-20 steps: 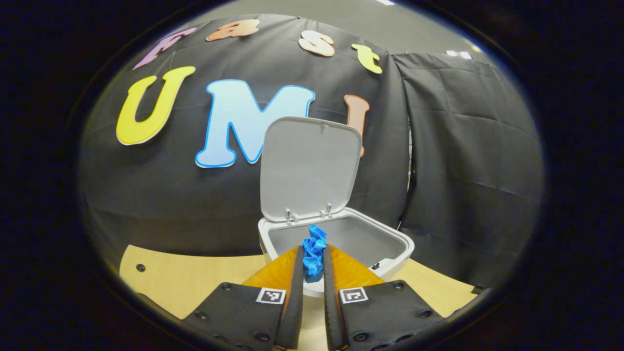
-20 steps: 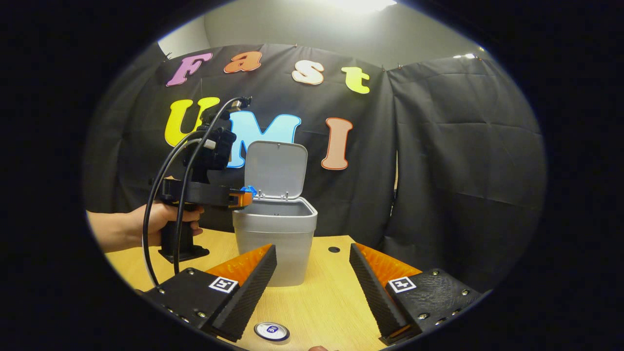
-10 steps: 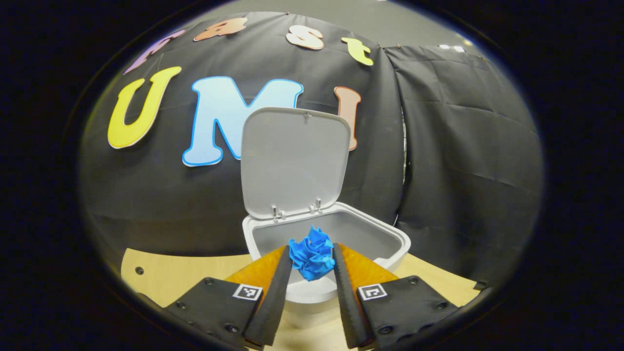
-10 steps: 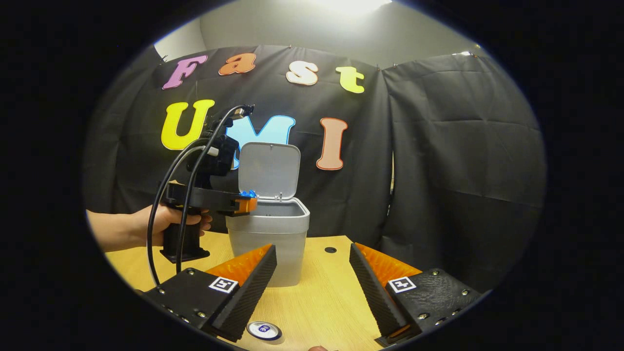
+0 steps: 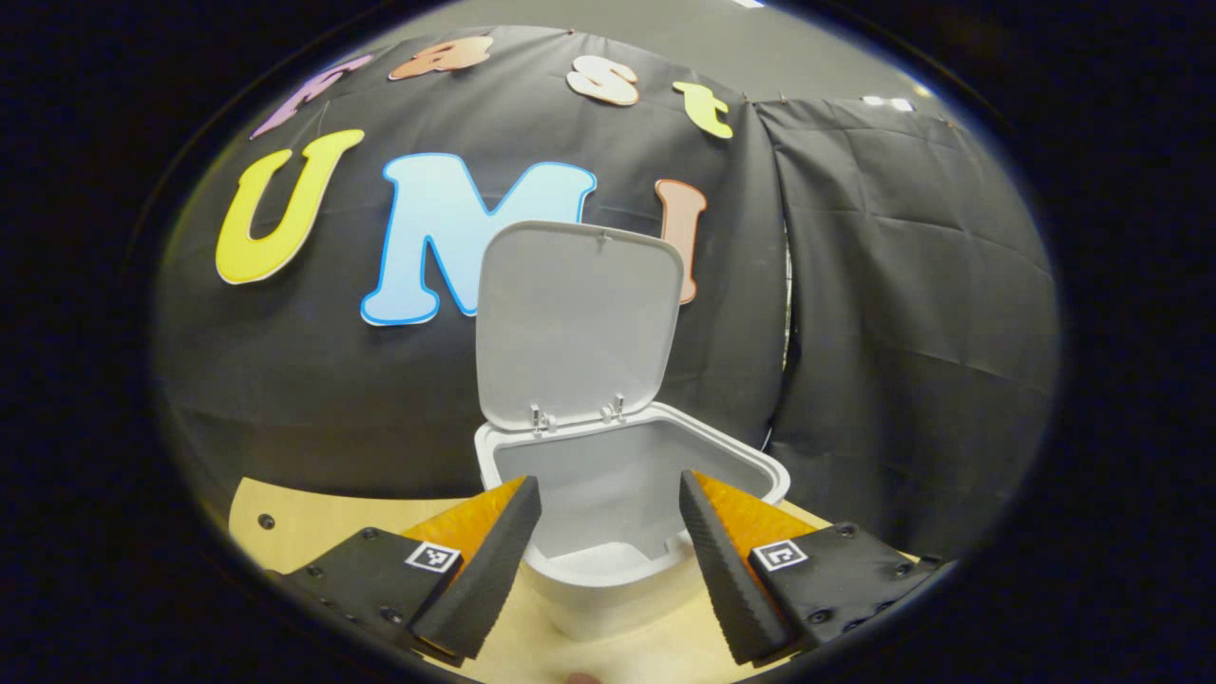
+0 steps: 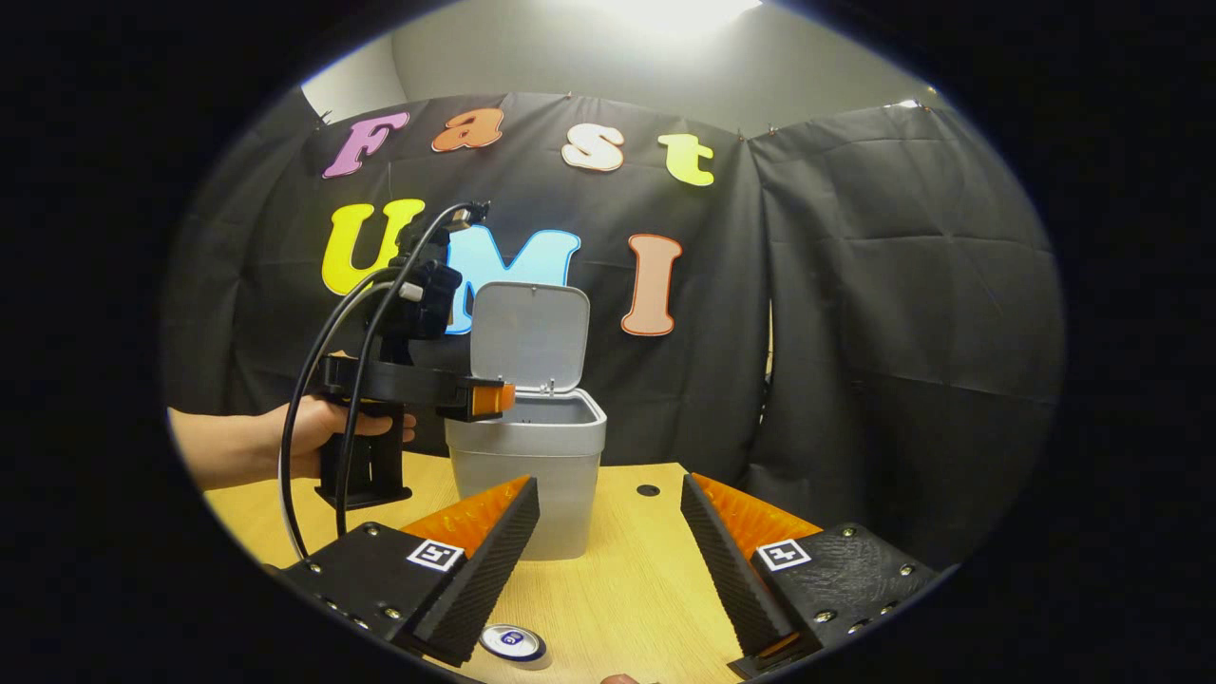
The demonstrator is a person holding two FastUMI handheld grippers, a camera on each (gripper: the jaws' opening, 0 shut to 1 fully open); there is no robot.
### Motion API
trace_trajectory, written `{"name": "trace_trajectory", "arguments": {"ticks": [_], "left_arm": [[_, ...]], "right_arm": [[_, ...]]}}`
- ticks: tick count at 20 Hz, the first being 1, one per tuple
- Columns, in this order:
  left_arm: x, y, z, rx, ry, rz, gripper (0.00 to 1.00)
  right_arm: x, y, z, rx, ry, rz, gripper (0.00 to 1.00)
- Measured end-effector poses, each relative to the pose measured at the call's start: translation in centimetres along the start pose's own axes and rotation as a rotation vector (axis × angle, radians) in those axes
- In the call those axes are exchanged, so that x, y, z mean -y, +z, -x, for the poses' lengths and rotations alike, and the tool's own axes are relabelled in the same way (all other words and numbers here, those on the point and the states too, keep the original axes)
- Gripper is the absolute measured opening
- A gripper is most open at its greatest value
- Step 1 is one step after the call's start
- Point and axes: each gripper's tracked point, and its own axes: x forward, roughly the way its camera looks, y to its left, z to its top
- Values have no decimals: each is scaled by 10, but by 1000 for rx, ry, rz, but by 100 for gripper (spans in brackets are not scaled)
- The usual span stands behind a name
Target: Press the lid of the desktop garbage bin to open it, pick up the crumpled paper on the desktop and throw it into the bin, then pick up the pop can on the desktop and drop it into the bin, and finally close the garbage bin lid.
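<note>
The grey garbage bin point(image 5: 560, 570) stands on the wooden table with its lid point(image 5: 578, 323) swung upright. My left gripper point(image 5: 608, 489) is open just above the bin's mouth, nothing between its fingers. In the right gripper view the bin point(image 6: 527, 475) sits mid-table, and the left gripper point(image 6: 489, 399), held by a hand point(image 6: 313, 437), hovers at its left rim. My right gripper point(image 6: 608, 494) is open low over the table. The pop can point(image 6: 513, 644) stands upright just below its left finger.
The wooden table point(image 6: 617, 579) has a small dark hole point(image 6: 648, 490) right of the bin. A black cable point(image 6: 313, 427) loops down from the left gripper. Black cloth closes off the back and right side.
My left gripper opened and the blue crumpled paper left its fingers, no longer seen above the bin. The right gripper and the can stayed nearly still.
</note>
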Motion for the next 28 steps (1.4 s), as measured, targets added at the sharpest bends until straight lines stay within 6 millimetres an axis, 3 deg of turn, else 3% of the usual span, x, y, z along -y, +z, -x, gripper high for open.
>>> {"name": "trace_trajectory", "arguments": {"ticks": [6,21,28], "left_arm": [[-12,16,36,86,51,-13,95],[-44,24,173,225,295,-59,94],[-51,23,237,258,399,-70,94]], "right_arm": [[-21,-6,-1,-2,78,-5,96],[-42,-44,16,-69,244,21,96],[-63,-90,22,-177,346,14,96]]}}
